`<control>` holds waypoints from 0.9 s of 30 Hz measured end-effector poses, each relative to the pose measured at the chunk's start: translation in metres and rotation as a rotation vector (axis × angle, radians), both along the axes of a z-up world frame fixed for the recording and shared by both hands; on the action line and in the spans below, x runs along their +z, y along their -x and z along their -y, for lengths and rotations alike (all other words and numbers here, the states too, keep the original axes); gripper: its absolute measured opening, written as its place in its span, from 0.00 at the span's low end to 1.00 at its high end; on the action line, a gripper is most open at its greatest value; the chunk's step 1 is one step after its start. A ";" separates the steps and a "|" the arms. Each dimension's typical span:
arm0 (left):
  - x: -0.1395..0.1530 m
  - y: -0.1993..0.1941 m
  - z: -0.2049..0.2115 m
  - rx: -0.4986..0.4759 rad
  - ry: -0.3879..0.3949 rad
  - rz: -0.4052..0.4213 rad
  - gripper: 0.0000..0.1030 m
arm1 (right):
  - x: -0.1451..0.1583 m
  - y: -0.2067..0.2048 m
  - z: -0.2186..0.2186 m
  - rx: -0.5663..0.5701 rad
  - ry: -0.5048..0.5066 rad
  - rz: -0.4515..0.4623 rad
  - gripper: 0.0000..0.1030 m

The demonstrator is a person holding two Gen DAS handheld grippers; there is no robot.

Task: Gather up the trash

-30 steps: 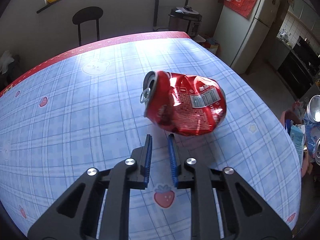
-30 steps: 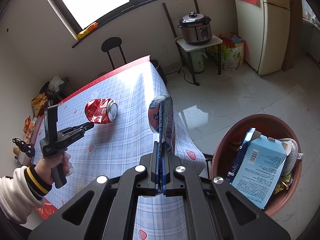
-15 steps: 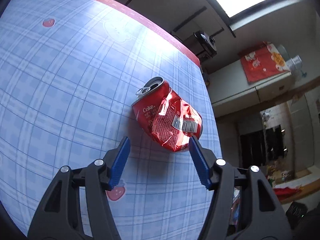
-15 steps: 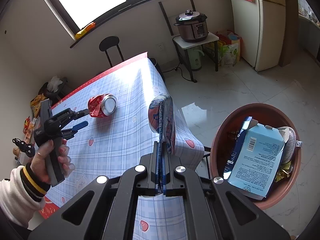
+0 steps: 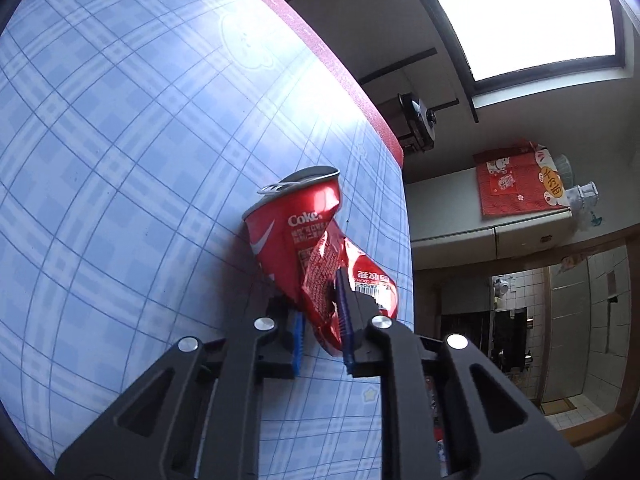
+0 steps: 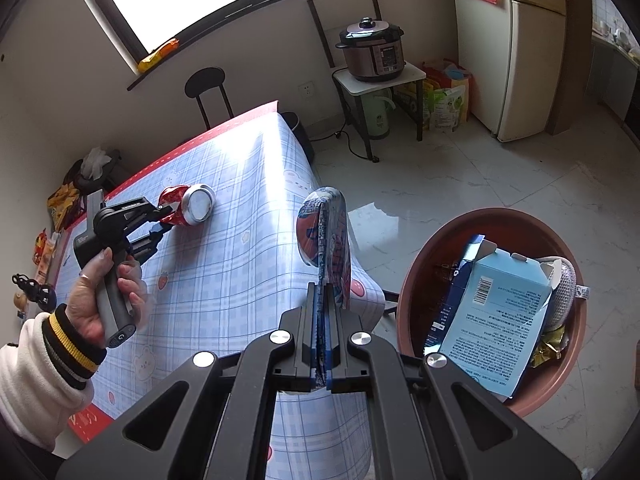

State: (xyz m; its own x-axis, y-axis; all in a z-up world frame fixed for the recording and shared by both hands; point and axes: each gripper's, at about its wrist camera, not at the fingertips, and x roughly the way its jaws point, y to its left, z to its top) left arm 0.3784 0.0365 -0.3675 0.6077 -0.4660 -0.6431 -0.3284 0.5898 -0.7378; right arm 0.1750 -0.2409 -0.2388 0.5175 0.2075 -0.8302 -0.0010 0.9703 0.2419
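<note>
step: pick-up of crushed Coke can (image 5: 316,248) — left gripper (image 5: 322,322) jaws have just been closing, blue pads now pinch the can's crumpled lower end, can sits between them
can location: lying on the blue plaid tablecloth (image 5: 120,140), centre of the left wrist view; in the right wrist view it's left of centre, silver base facing the camera, at the tip of the left gripper
left hand (image 6: 108,280): lower left of the right wrist view, wrapped on the gripper handle, white sleeve with striped cuff
right gripper (image 6: 324,316): clamped tight on a flattened blue-red wrapper or packet (image 6: 326,240), which sticks up in the frame centre; exact kind unclear
bin: brown round basin (image 6: 416,280) on the floor, lower right of the right wrist view, already holding a light blue carton (image 6: 496,316) plus other rubbish
next move (judgement): lift the can clear of the cloth, carry it past the table's edge to the basin; grip is on thin creased metal, so it could slip or twist
right side (judgement): packet looks ready to drop; basin lies right of the gripper, not under it yet
obstacles: table edge and hanging cloth lie between can and basin; tall carton fills much of the basin, can may bounce off it
around: black stool (image 6: 206,80) behind the table, pressure cooker (image 6: 372,50) on a small stand upper right, fridge (image 6: 532,52) at far right, none in the path
</note>
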 end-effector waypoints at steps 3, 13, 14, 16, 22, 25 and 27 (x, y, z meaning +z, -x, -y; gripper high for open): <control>0.017 -0.002 0.004 -0.049 -0.072 0.020 0.09 | 0.001 -0.001 0.005 -0.016 0.003 -0.001 0.03; 0.088 0.049 -0.002 -0.190 -0.346 0.128 0.07 | 0.023 0.004 -0.007 -0.015 -0.007 0.049 0.03; 0.097 0.058 -0.002 -0.198 -0.373 0.143 0.07 | 0.027 0.005 -0.009 -0.014 -0.006 0.057 0.03; 0.114 0.076 -0.003 -0.211 -0.410 0.172 0.07 | 0.036 0.010 -0.010 -0.015 -0.007 0.076 0.03; 0.167 0.132 -0.002 -0.230 -0.463 0.274 0.08 | 0.076 0.029 0.007 -0.065 0.000 0.165 0.03; 0.194 0.155 0.007 -0.255 -0.477 0.333 0.08 | 0.101 0.044 0.027 -0.113 0.016 0.216 0.03; 0.207 0.166 0.016 -0.275 -0.479 0.366 0.08 | 0.116 0.053 0.043 -0.150 0.025 0.248 0.03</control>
State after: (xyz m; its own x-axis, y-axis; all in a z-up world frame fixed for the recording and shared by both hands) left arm 0.2128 0.0203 -0.1604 0.7262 -0.3490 -0.5923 0.1028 0.9070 -0.4084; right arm 0.1218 -0.2836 -0.1231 0.7284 0.0947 -0.6785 0.0866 0.9697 0.2283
